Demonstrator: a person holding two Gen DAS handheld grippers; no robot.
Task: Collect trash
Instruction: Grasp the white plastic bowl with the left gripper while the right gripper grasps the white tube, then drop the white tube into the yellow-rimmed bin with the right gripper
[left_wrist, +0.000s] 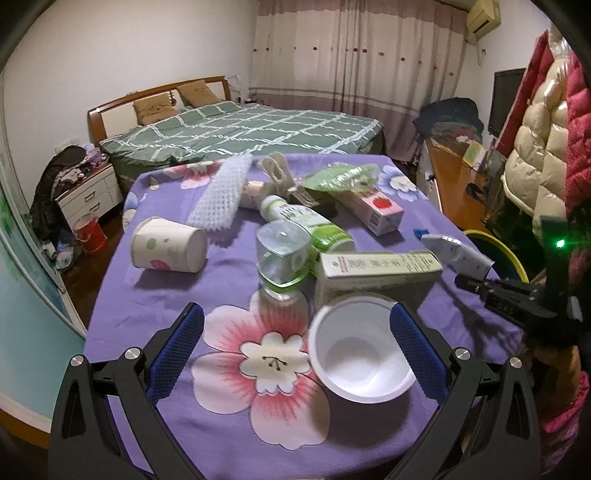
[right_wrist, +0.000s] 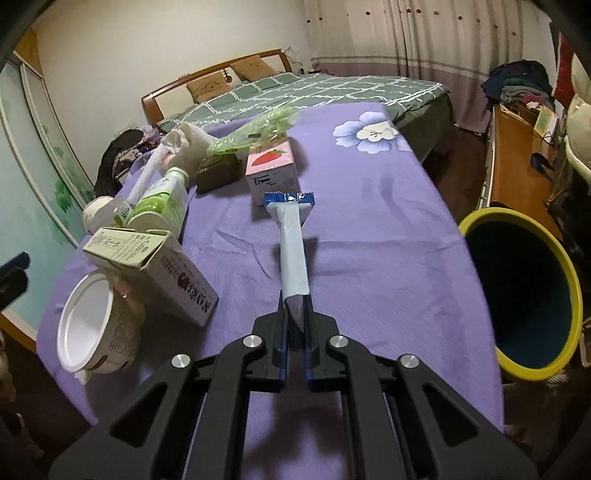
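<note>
My right gripper (right_wrist: 295, 314) is shut on a long pale blue wrapper (right_wrist: 293, 254) that sticks out forward above the purple cloth; the same wrapper (left_wrist: 458, 251) shows at the right of the left wrist view. My left gripper (left_wrist: 297, 325) is open, its blue pads on either side of a white bowl (left_wrist: 360, 363) lying on its side, without touching it. A yellow-rimmed bin (right_wrist: 524, 291) stands right of the table. More trash lies on the cloth: a clear bottle (left_wrist: 282, 254), a green-labelled bottle (left_wrist: 314, 221), a paper cup (left_wrist: 170, 245) and a strawberry carton (right_wrist: 271, 168).
A purple flowered cloth (left_wrist: 229, 295) covers the table. A green carton (left_wrist: 376, 266), bubble wrap (left_wrist: 221, 194) and a green plastic bag (left_wrist: 340, 175) also lie there. A bed (left_wrist: 236, 129) is behind, a wooden desk (left_wrist: 454, 177) at right, coats (left_wrist: 543, 140) hanging beside it.
</note>
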